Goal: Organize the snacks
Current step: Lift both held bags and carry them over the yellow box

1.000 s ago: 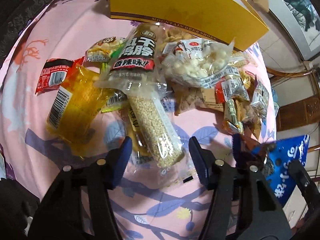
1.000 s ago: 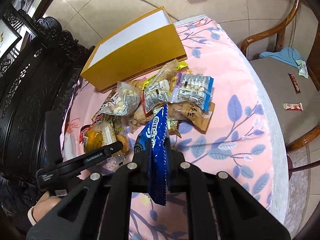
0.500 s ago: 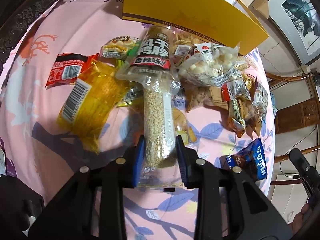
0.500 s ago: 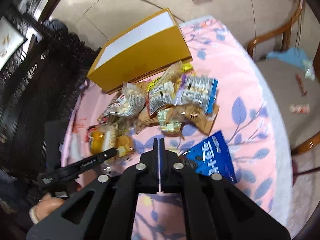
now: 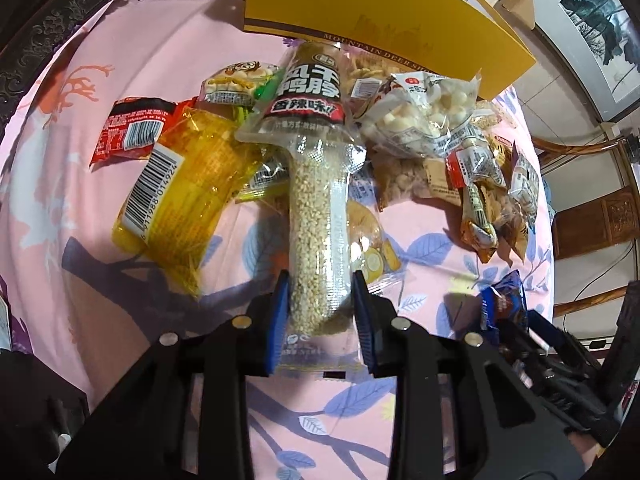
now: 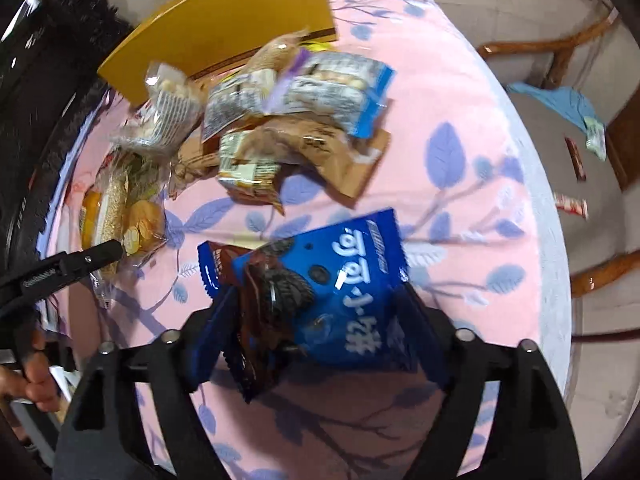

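A heap of snack packets lies on the pink flowered tablecloth (image 5: pixel 120 80) in front of a yellow box (image 5: pixel 380 12). My left gripper (image 5: pixel 318 304) is shut on the near end of a long clear packet of small grains (image 5: pixel 316 220) with a dark printed top. A yellow packet (image 5: pixel 180 184) lies to its left. My right gripper (image 6: pixel 316 312) is open, its jaws wide apart on either side of a blue cookie packet (image 6: pixel 344 280) lying on the cloth. The blue packet also shows at the right of the left wrist view (image 5: pixel 504 300).
A clear bag of white balls (image 5: pixel 424 116), a red packet (image 5: pixel 128 128) and several brown and blue packets (image 6: pixel 320 92) lie in the heap. A wooden chair (image 6: pixel 560 52) with small wrappers (image 6: pixel 572 204) on its seat stands beside the table. The table's edge (image 6: pixel 552 216) curves at right.
My left gripper closed on the long grain packet. My right gripper let go of the blue cookie packet, which now lies flat, and opened wide around it.
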`<state>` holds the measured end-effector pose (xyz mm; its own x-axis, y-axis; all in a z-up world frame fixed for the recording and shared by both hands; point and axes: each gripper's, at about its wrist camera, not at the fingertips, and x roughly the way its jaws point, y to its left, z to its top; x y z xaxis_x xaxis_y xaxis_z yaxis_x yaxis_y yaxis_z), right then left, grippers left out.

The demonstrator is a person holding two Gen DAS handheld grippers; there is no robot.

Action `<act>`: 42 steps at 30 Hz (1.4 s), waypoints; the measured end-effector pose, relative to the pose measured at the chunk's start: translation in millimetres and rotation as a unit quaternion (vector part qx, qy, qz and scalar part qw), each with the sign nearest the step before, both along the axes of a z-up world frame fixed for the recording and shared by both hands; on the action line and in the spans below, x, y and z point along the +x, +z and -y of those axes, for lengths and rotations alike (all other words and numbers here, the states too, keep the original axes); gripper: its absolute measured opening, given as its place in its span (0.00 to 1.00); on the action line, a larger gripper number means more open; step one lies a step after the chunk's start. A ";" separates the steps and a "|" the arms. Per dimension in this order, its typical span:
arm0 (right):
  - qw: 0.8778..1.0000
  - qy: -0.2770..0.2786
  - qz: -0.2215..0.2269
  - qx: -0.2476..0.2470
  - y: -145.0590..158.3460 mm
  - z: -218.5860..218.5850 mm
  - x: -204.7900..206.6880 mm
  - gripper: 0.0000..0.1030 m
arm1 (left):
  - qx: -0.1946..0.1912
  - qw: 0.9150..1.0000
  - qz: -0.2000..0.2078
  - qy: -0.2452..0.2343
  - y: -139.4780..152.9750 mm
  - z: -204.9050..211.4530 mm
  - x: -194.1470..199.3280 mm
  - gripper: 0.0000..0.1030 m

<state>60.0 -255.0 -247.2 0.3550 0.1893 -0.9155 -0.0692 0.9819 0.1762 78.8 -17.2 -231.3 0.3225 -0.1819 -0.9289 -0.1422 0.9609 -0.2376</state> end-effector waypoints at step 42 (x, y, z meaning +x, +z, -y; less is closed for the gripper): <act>0.959 0.064 0.244 0.125 191.6 -24.2 40.5 0.04 | -0.053 0.979 0.195 0.000 153.3 -40.8 -1.0 0.29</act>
